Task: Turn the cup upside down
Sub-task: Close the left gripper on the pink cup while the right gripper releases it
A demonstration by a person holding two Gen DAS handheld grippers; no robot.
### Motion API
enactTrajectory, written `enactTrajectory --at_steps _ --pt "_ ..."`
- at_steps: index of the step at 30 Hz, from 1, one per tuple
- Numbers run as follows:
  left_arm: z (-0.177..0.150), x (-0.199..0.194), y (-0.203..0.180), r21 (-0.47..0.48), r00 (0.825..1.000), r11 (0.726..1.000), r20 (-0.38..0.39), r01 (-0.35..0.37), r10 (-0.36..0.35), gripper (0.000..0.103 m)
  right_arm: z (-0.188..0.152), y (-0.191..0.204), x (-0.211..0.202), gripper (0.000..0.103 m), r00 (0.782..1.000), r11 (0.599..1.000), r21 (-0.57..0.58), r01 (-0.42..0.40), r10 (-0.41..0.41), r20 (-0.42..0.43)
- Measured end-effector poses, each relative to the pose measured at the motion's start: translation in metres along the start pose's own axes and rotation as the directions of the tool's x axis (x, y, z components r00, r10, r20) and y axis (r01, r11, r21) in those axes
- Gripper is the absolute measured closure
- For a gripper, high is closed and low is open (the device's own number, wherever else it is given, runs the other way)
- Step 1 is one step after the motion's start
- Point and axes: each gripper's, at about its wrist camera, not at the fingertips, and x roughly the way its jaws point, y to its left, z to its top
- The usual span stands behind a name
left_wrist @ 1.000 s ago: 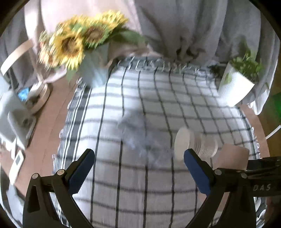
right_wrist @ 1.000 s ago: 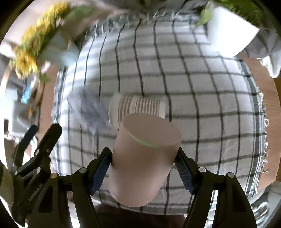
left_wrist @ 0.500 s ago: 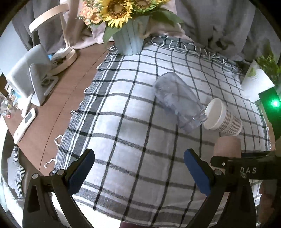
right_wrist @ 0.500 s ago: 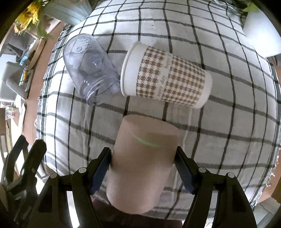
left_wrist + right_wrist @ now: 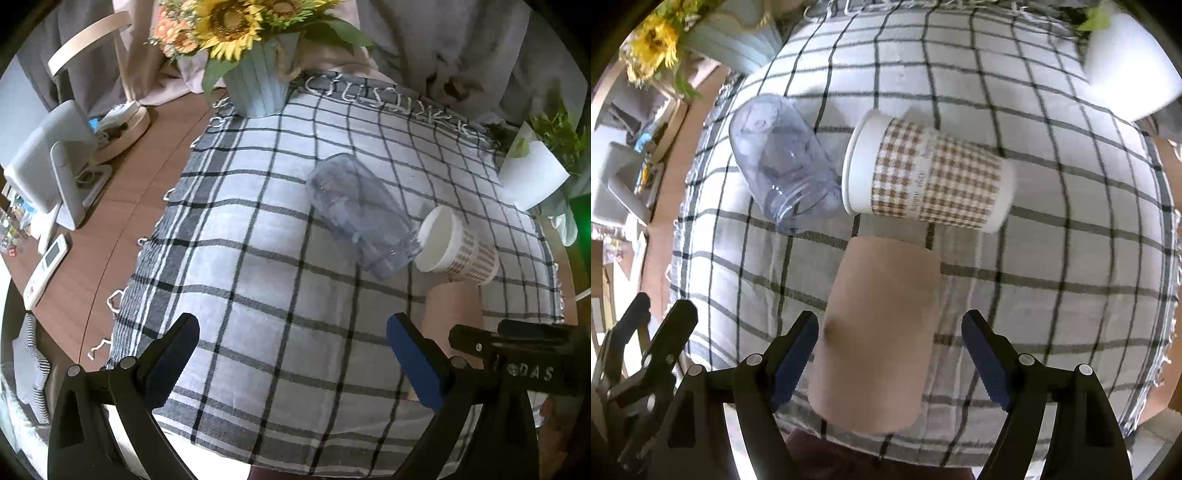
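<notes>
Broadly, the scene is taken up by a checked cloth [image 5: 1052, 295] spread over a wooden table [image 5: 122, 236], with a sunflower vase [image 5: 258, 88] and a white planter [image 5: 532, 181] set at its far edge. Two other vessels are seen lying on their sides near the middle: a clear plastic jar [image 5: 783, 162] and a houndstooth paper cup [image 5: 931, 177], the cup's rim just beside the jar's mouth. The pink cup [image 5: 879, 332], the task's thing, is found standing on the cloth near its front edge, closed end upward, so the flip is judged done. Its matte, slightly tapered wall is judged light and fairly stiff, probably not slippery; hold is best taken across the middle of the wall, where flat pads can seat squarely without crushing it. The right gripper [image 5: 890, 350] is seen with its fingers spread to either side of the cup, a clear gap showing at the right pad and only a sliver at the left. The left gripper [image 5: 291, 362] is held wide apart over bare cloth, nothing between its pads. Compared with half a second ago, when the right pads were pressed against the cup's sides, the grip is now released and the cup is left on its own.
</notes>
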Motion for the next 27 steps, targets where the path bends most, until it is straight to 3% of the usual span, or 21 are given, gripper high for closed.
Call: enactTrajectory --at_steps 8,16,23,27 --pt "0.011 -0.008 -0.04 0.116 0.997 0.99 -0.031 0.078 -0.075 0.0 -0.023 -0.042 -0.043 0.023 0.995 0.99 0.14 0.014 -0.027 0.093" --pt "0.028 0.005 -0.102 0.236 0.967 0.945 -0.17 0.227 -0.19 0.002 -0.042 -0.101 -0.068 0.023 0.984 0.923 0.385 -0.012 -0.058 0.17" --pt "0.037 0.028 -0.143 0.308 0.944 0.914 -0.279 0.263 -0.178 0.007 -0.054 -0.14 -0.067 0.023 0.979 0.849 0.526 -0.044 -0.069 0.194" --pt "0.042 0.047 -0.152 0.305 0.922 0.913 -0.354 0.272 -0.156 0.01 -0.052 -0.149 -0.066 0.023 0.975 0.837 0.543 -0.062 -0.065 0.211"
